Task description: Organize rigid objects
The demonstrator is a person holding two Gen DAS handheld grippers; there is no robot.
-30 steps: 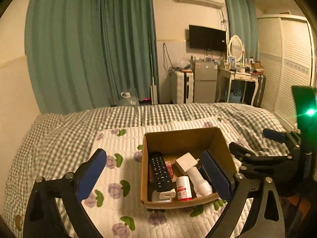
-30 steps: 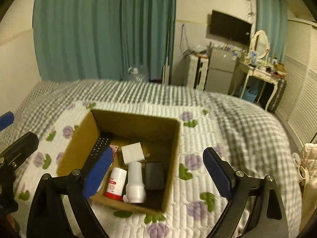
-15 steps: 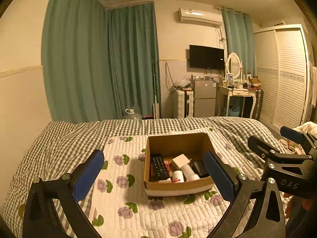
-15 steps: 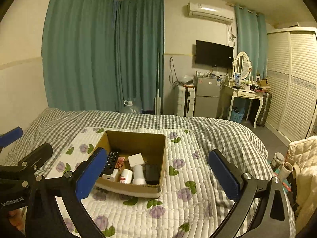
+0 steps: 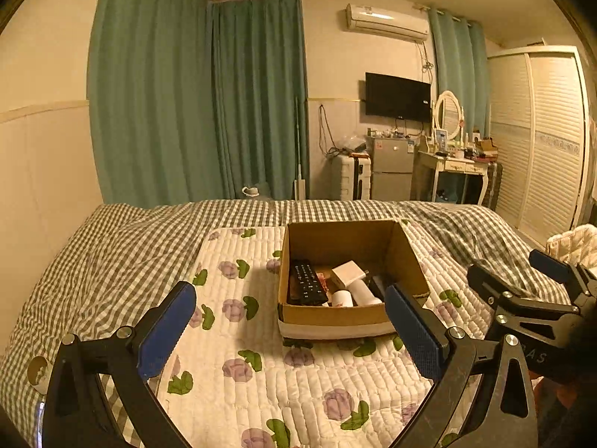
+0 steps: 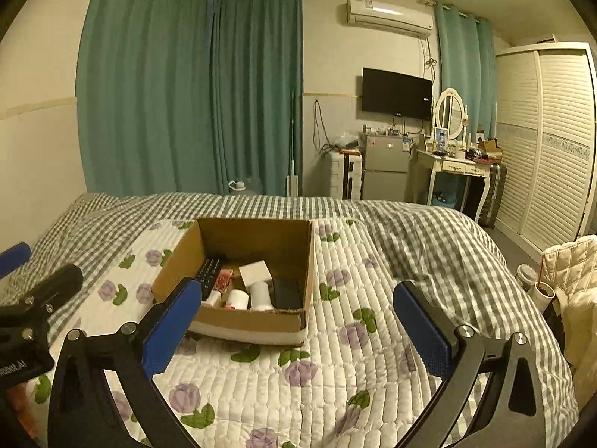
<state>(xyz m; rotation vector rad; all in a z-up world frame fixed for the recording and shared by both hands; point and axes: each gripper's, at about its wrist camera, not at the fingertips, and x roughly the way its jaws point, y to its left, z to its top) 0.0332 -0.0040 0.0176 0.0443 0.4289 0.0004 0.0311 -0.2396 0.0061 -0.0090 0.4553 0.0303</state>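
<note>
A brown cardboard box stands on a white quilt with purple flowers on the bed; it also shows in the right wrist view. Inside lie a black remote, a white square charger, a white bottle with a red label, a white cylinder and a black flat device. My left gripper is open and empty, held back from the box's near side. My right gripper is open and empty, near the box's front right.
A grey checked blanket covers the bed around the quilt. Green curtains, a small fridge, a dressing table and a louvred wardrobe stand beyond the bed. A cream quilted item lies at the right.
Both grippers have pulled back and up from the box, so it looks smaller and farther off. Both stay open and empty. The box's contents have not moved.
</note>
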